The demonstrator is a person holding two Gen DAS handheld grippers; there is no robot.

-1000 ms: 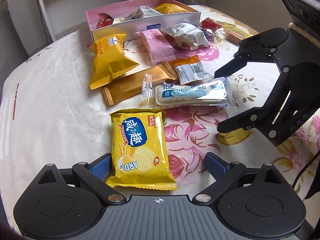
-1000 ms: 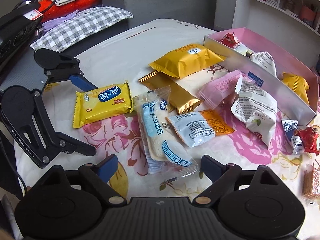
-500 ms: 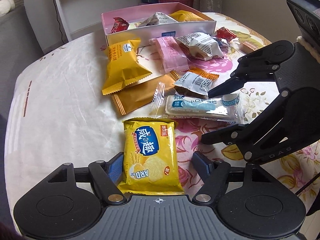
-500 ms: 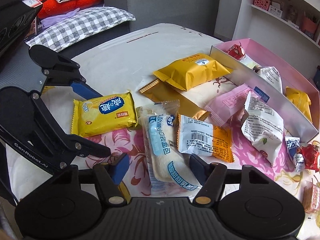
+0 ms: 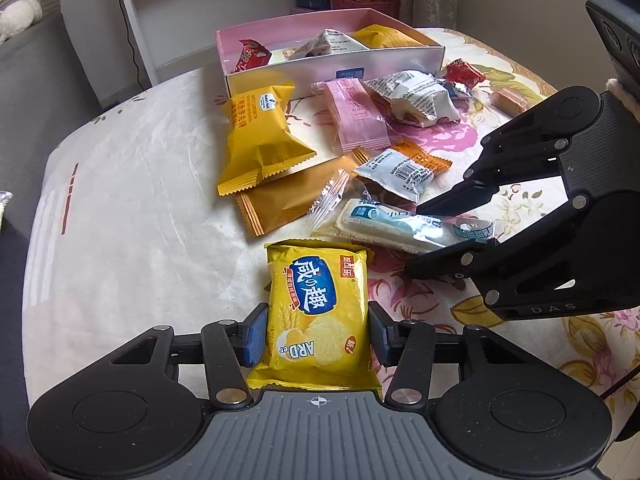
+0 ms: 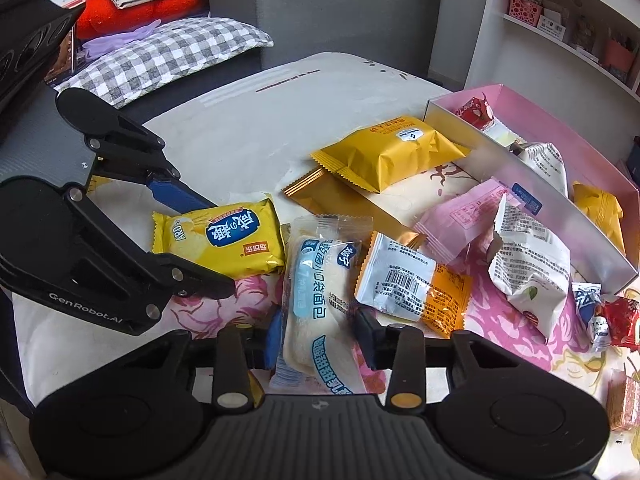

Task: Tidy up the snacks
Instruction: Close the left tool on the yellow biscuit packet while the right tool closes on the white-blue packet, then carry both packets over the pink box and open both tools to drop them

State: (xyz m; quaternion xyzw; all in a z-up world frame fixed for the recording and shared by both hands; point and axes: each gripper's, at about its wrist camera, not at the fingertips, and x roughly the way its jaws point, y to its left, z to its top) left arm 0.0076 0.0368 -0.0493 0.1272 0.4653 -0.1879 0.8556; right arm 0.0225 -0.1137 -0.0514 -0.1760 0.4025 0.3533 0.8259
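Left gripper point(image 5: 317, 334) jaws have just been closing and now clamp the yellow cracker packet point(image 5: 318, 312). Right gripper point(image 6: 316, 334) has likewise closed, squeezing the clear-wrapped white bread roll point(image 6: 318, 300).

- the cracker packet point(image 5: 318, 312) lies on the worktop point(image 5: 132, 216) at 6 o'clock, between the pads of the left tongs point(image 5: 318, 336).
- at its 2 o'clock, just beside it, lies the bread packet point(image 5: 404, 226), its far end between the right tongs point(image 6: 316, 338).
- the barcode packet point(image 5: 394, 170) lies at 12 o'clock of the bread packet.
- the box point(image 5: 400, 60) sits at 12 o'clock, behind the loose packets, with wrapped snacks in it.
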